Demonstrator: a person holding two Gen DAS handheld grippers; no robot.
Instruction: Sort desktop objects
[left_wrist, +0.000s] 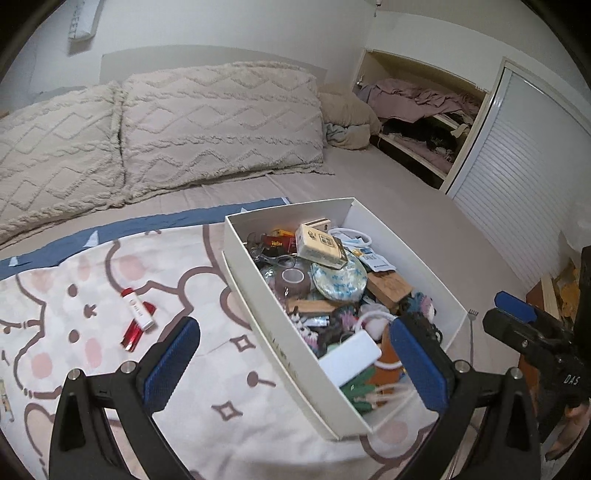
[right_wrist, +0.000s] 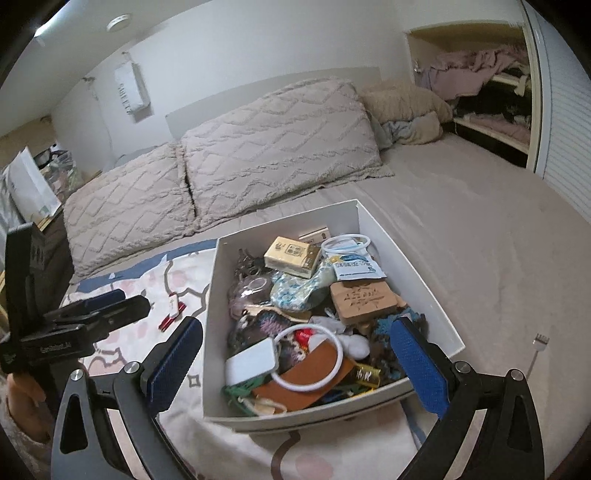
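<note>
A white cardboard box (left_wrist: 282, 350) sits on a patterned blanket (left_wrist: 92, 288) on a bed, crammed with small items: a cream carton (left_wrist: 319, 242), a tape roll (left_wrist: 293, 278), a wooden block (right_wrist: 364, 297), a white power bank (right_wrist: 253, 360) and a white ring (right_wrist: 310, 356). A white tube with a red cap (left_wrist: 138, 314) lies across a red foil item (left_wrist: 133, 334) on the blanket, left of the box. My left gripper (left_wrist: 295, 354) hangs open over the box's near left wall. My right gripper (right_wrist: 297, 354) hangs open over the box's (right_wrist: 295, 417) near end. Neither holds anything.
Two tufted pillows (left_wrist: 166, 129) lie at the head of the bed. An open cupboard (left_wrist: 424, 110) with clothes and a slatted door (left_wrist: 517, 166) stand at the right. A small metal fork-like tool (right_wrist: 539, 347) lies on the sheet right of the box.
</note>
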